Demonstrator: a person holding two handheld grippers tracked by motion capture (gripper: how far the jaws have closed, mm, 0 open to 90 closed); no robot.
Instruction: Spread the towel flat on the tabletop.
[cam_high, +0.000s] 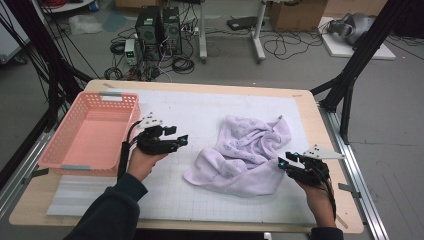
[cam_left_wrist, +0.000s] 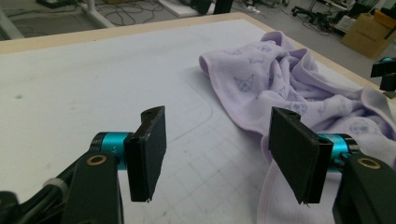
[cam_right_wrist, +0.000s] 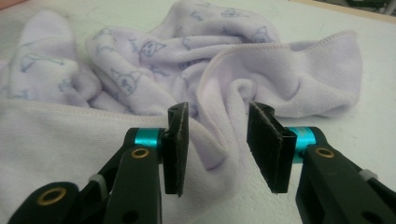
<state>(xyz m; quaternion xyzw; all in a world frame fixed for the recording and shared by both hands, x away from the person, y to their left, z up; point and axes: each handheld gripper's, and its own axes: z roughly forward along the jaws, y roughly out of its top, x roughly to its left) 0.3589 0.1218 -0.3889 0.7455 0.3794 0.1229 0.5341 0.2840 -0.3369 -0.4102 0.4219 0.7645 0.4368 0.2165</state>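
A: Two claws, one crumpled towel. Start nearest the person.

B: In the high view the right claw (cam_high: 284, 161) sits at about 4 o'clock on the surface (cam_high: 210, 107), held by a hand coming in from the bottom edge. Its tips point toward 10 o'clock, just at the towel's near right edge.

A: Its jaws?

B: Parted to a moderate gap, pads (cam_right_wrist: 177, 147) pressing on nothing. In the right gripper view a raised fold of the towel (cam_right_wrist: 224, 70) lies just beyond the gap, with bare white mat below between the pads. No grip.

A: And the left one?

B: The left claw (cam_high: 182, 139) is at about 9 o'clock, a little farther up the surface, tips pointing toward 3 o'clock at the towel. Jaws stand wide, nothing between them. In the left gripper view the lavender cloth (cam_left_wrist: 289, 88) runs beyond and under the right-hand pad, apart from it as far as I can tell.

A: The towel itself?

B: Lavender with small printed faces, bunched at the centre of the surface, slightly toward 3 o'clock, lying on the white gridded mat (cam_high: 165, 195) between both claws.

A: Anything beyond?

B: A pink basket (cam_high: 85, 165) at 9 to 10 o'clock, just past the left claw.
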